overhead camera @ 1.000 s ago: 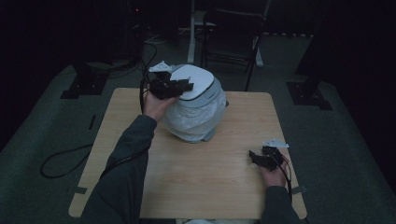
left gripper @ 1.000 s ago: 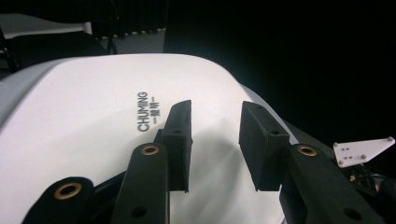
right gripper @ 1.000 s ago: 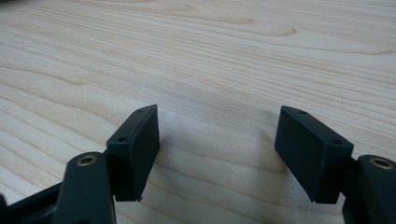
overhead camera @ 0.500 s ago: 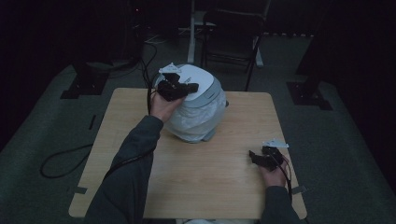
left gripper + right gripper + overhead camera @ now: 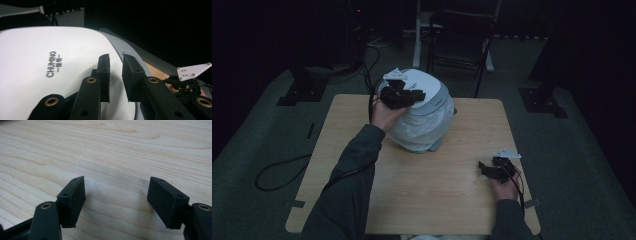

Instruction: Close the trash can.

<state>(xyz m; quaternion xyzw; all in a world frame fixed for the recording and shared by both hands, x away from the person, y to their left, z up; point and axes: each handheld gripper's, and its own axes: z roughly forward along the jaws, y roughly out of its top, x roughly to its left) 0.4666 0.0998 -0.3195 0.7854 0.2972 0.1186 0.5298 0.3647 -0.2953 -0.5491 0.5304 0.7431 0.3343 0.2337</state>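
We hold the left claw [image 5: 404,95] over the white lid [image 5: 37,65] of the rice cooker [image 5: 422,117], which stands at the far middle of the wooden counter [image 5: 412,200], nearer its left half. In the left gripper view the two black jaws stand a narrow gap apart just above the lid, beside the printed brand name; they have just been opening a little, nothing sits between them, and the claw is released. The cooker's grey body [image 5: 439,105] curves away below the lid. Well apart, near the counter's right front edge, we hold the right claw [image 5: 498,170] low over bare wood. In the right gripper view its jaws stand wide apart with only wood grain between them, so it too is released.
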